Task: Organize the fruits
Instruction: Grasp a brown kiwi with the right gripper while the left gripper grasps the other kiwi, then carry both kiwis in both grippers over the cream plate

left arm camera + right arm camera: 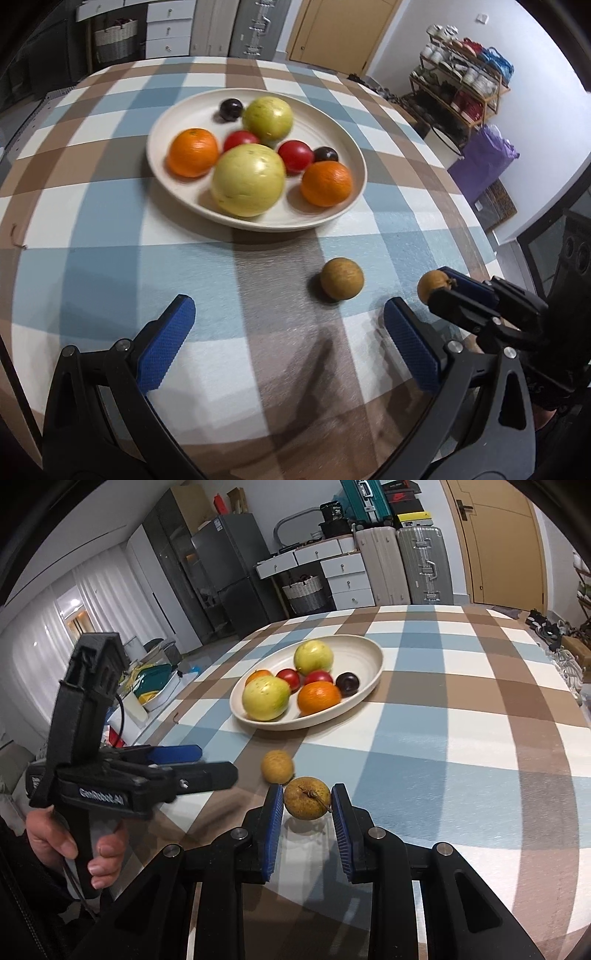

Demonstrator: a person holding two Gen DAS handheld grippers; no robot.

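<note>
A cream plate (343, 136) (369, 653) on the checked tablecloth holds two yellow-green fruits, two oranges, two red fruits and two dark plums. A small brown fruit (341, 278) (277, 766) lies on the cloth in front of the plate. My right gripper (307, 799) (437, 286) is shut on a second small brown fruit with a stem (307, 798) (430, 284), held just above the cloth. My left gripper (286, 317) (218, 764) is open and empty, low over the cloth, left of the loose brown fruit.
The table's right edge (476, 218) is close to the right gripper. A shoe rack (461, 85) and a purple bag (484, 158) stand beyond it. Drawers, suitcases (402, 565) and a basket stand behind the table. A person's hand (74, 845) holds the left gripper.
</note>
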